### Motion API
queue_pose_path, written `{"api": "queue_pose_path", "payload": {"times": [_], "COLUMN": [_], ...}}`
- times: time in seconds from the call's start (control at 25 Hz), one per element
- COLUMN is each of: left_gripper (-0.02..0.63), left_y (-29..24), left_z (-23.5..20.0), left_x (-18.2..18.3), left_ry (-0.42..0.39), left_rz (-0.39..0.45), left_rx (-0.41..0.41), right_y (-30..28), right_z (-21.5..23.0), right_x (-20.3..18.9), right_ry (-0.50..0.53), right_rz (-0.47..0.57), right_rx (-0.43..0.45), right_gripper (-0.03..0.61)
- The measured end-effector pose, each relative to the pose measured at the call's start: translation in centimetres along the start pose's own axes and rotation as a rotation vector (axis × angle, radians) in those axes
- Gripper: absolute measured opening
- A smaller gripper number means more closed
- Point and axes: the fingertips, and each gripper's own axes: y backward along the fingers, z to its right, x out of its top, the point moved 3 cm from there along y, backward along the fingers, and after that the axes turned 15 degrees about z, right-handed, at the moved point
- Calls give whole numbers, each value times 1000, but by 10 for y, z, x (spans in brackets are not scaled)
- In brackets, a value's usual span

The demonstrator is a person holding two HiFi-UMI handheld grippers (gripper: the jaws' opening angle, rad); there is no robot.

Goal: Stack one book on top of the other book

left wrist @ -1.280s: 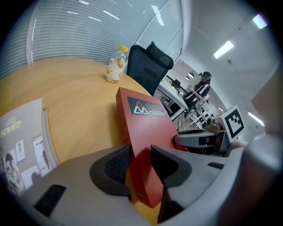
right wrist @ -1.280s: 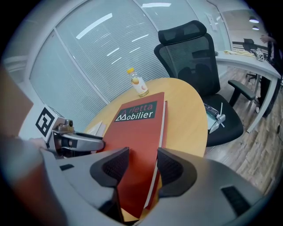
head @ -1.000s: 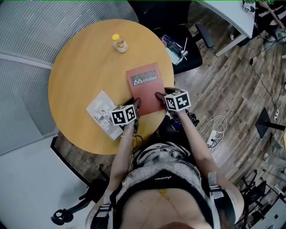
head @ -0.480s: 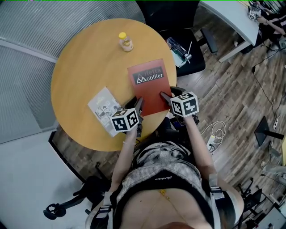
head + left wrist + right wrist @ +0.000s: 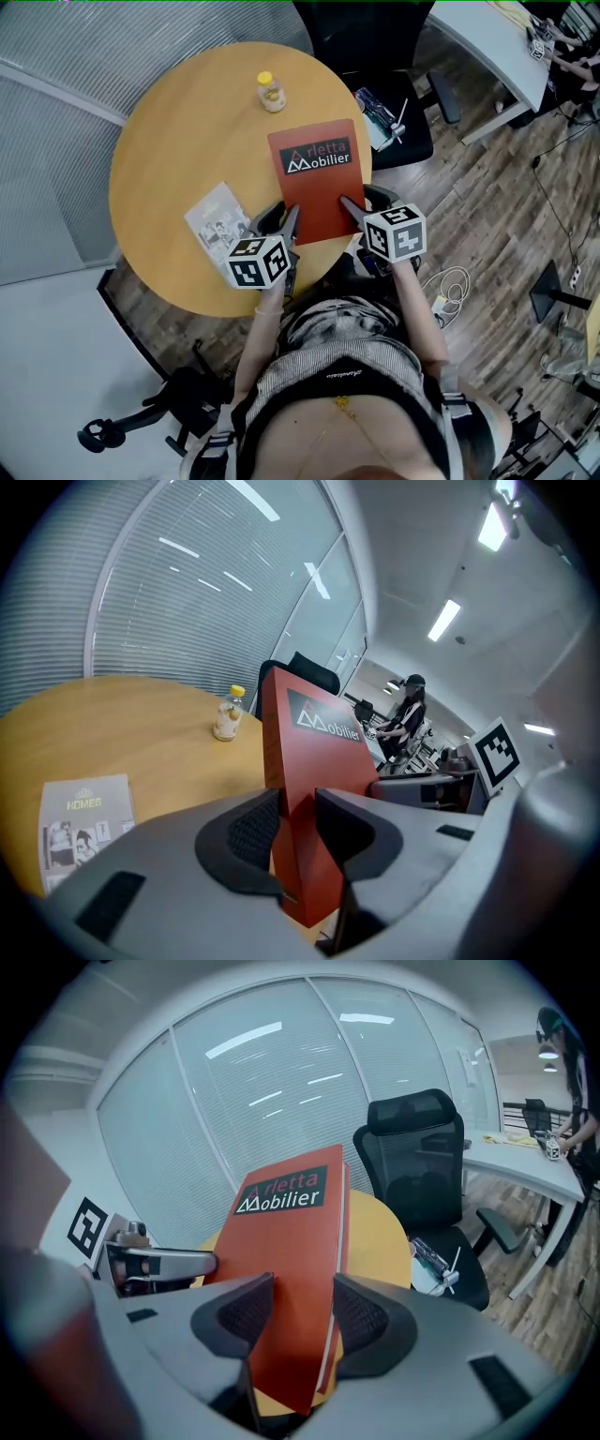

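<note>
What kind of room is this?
Most likely an office: there is a black swivel chair, a long white desk, and glass walls covered with blinds.

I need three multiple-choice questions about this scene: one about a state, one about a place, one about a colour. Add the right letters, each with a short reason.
1. The red book is
A. lying flat, untouched
B. gripped at its near edge by both grippers
C. gripped by one gripper only

2. The small bottle is
A. on the red book
B. upright on the table, beyond the book
C. lying at the table's near edge

3. The bottle's cap is
A. yellow
B. blue
C. red

Key:
1 B: the left gripper and the right gripper each have the book's edge between their pads; the left jaws have just been closing on it.
2 B: the head view shows it standing on bare wood, apart from the book.
3 A: the cap looks yellow in the head view and the left gripper view.
</note>
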Motion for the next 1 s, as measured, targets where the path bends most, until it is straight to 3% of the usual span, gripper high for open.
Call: {"api": "queue_pose_path", "payload": {"times": [0.36, 1.0], "left_gripper": [115, 114], "left_y": [8, 13], "left_z": [14, 29], "left_x": [23, 27], "left_ry": [-23, -34], "left_rz": [67, 130], "left_rx": [17, 79], "right_y": [9, 13], "right_z": [-4, 0], "right_x": [25, 39], "right_ry": [30, 83], "right_rz": [28, 39], "right_rx": [41, 112], "right_gripper": [210, 209]}}
